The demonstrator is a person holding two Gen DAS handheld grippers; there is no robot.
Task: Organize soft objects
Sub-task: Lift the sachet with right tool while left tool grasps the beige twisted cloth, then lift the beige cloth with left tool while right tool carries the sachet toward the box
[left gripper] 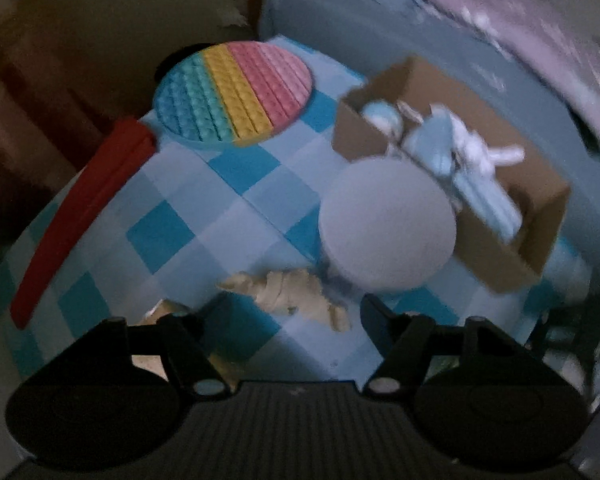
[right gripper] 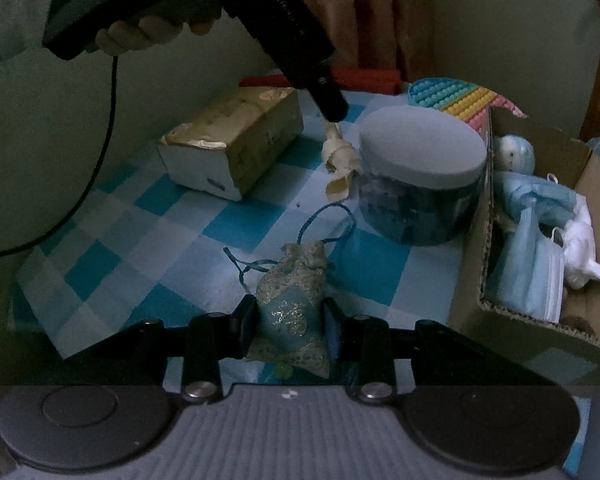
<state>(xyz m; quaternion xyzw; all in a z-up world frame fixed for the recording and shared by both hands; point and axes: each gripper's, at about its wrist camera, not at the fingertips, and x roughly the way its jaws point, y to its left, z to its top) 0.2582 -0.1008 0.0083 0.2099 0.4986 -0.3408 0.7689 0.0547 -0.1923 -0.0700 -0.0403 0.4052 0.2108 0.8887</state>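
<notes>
On the checked cloth (right gripper: pixel 140 248), right jaws grip the pouch (right gripper: pixel 290 312); left jaws open, empty

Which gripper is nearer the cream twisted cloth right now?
Left. The left gripper hangs right over the cream twisted cloth, jaws open. The right gripper is farther back, shut on the drawstring pouch.

The bench (right gripper: pixel 148 248) wears a blue-and-white checked cloth. Near the middle stands a grey-lidded jar (right gripper: pixel 420 176); at its nine o'clock lies a cream twisted cloth (right gripper: pixel 340 160), beyond that a tissue pack (right gripper: pixel 236 144). A cardboard box (right gripper: pixel 496 320) sits at three o'clock, a rainbow bubble mat (right gripper: pixel 452 96) and red strip (right gripper: pixel 364 78) at twelve, a brocade pouch (right gripper: pixel 296 304) at six.
</notes>
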